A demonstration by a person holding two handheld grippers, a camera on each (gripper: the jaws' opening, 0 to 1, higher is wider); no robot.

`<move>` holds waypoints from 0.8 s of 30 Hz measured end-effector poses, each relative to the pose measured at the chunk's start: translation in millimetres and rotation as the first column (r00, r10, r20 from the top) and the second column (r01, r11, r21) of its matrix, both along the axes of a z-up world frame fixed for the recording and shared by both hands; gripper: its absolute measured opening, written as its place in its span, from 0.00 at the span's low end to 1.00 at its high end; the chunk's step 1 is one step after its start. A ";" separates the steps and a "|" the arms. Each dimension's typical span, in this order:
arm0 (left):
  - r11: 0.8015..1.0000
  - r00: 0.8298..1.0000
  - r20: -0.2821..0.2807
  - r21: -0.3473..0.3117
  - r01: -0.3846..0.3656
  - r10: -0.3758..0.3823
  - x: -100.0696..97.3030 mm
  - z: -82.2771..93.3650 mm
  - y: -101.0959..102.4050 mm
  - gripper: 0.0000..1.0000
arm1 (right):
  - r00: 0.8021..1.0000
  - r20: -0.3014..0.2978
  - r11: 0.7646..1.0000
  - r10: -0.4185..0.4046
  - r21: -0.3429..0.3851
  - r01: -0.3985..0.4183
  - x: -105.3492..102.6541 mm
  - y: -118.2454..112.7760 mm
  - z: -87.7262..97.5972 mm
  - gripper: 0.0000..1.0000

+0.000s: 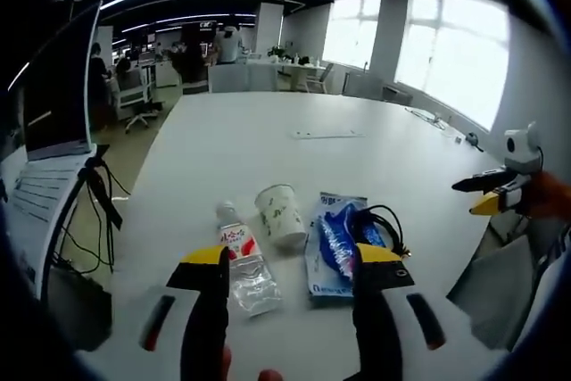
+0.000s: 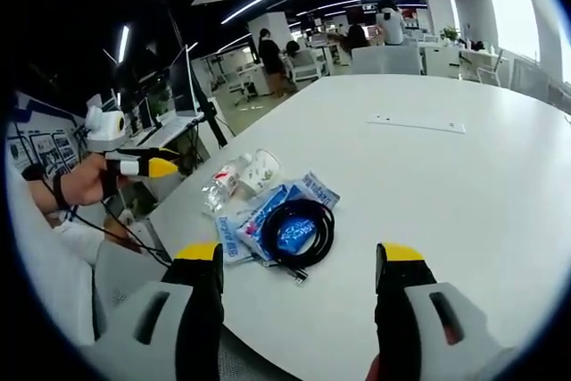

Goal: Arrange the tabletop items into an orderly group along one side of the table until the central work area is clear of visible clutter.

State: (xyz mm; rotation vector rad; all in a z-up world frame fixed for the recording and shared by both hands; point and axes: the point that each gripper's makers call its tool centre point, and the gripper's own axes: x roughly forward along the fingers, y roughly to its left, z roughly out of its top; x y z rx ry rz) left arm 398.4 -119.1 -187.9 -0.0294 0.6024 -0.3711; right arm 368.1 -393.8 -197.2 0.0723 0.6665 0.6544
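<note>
Both tongs spread, pinching nothing. Left tongs (image 1: 290, 265) nearest the bottle (image 1: 243, 260) — just ahead, lying lengthwise along the jaws, beside the cup (image 1: 279, 214) on the bench (image 1: 268, 140).

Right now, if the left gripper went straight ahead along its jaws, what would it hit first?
Probably the plastic bottle lying between the open left gripper jaws, with the tipped paper cup just beyond; depth is uncertain.

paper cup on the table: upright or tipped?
Tipped. The paper cup lies on its side on the table, open mouth showing, beside the water bottle.
</note>
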 end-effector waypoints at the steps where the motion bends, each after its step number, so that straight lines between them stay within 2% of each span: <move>1: 1.000 1.000 0.000 0.001 0.001 -0.001 1.8 -0.2 0.2 0.55 | 1.000 0.000 1.000 -0.001 -0.001 0.001 -0.3 -0.2 0.0 0.69; 12: 1.000 1.000 -0.001 0.021 0.017 -0.017 16.7 -2.2 2.5 0.55 | 1.000 -0.015 1.000 -0.008 -0.010 0.008 -2.9 -5.7 -3.2 0.69; 24: 0.999 1.000 -0.021 0.035 0.014 -0.013 33.6 -12.4 12.8 0.54 | 0.999 -0.031 1.000 -0.022 -0.017 0.022 -4.0 -8.7 -6.8 0.69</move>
